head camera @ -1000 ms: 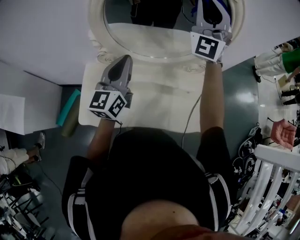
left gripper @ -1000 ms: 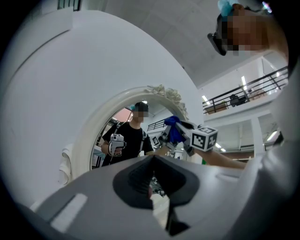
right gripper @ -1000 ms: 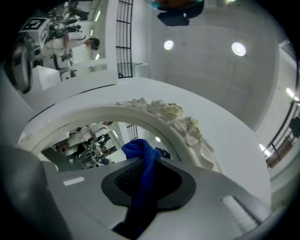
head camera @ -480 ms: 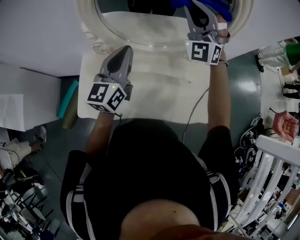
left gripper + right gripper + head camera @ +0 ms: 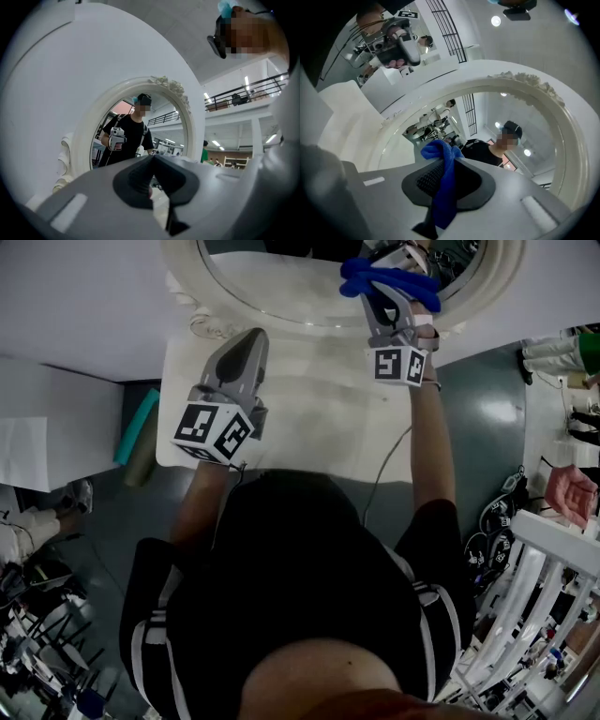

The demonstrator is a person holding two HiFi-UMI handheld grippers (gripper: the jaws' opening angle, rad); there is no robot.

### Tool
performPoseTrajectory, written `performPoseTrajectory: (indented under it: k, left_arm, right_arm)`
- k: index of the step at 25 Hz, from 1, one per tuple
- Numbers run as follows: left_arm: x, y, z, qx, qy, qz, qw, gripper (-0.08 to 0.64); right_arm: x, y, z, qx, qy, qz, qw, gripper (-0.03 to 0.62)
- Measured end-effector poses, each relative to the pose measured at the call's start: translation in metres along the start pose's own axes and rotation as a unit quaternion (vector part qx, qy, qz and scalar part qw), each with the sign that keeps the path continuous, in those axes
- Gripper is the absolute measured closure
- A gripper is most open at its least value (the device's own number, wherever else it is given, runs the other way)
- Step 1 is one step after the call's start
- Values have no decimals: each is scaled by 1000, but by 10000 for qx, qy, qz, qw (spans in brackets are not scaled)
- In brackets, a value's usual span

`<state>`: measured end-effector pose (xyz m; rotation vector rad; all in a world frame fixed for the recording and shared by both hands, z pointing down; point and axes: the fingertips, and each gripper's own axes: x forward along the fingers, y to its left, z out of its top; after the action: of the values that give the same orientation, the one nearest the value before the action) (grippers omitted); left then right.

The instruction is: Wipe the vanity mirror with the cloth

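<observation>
- My right claw (image 5: 440, 176) was clamped on the blue cloth (image 5: 444, 157), with a wad bunched past the tips and a tail hanging below.
- In the head view that claw (image 5: 382, 298) was up at the mirror (image 5: 281, 296), over its lower right part. The cloth (image 5: 386, 277) was at or very near the glass; I could not tell whether it touched.
- My left claw (image 5: 246, 345) was closed on nothing. It hung over the counter (image 5: 319, 427) just in front of the frame (image 5: 202, 324), well apart from the cloth.
- To wipe well, I judged, the wad should lead rather than the hard tips, pressed lightly so that only cloth met glass.
- Strokes should overlap across the oval and stop short of the carved frame, where the cloth could snag.
- The grip needed to be firm, since a loose tail could drag the cloth out.
- The left claw was best held clear of the glass.
</observation>
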<state>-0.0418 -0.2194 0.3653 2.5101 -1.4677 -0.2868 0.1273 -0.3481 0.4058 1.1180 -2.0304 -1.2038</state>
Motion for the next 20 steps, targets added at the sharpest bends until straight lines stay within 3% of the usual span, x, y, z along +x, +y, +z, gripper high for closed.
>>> performPoseTrajectory:
  k: [5,11,17,20]
  left_arm:
    - [-2,5,-5,-9,88,63,9999,549]
    - [0,14,-11,-47,163,237,9996,549]
    - [-6,19,-19,-39,245,444,9987,549]
    - [-7,27,-24,-75,311,547,9980,549]
  right_arm:
    - [-2,59,-36,417,449,600,9963,537]
    - [5,100,-53,864,611,932,9900,537]
    - [6,162,-75,956,1098,1616,9761,537]
    - [12,172,-74,1217,1180,1731,9702,538]
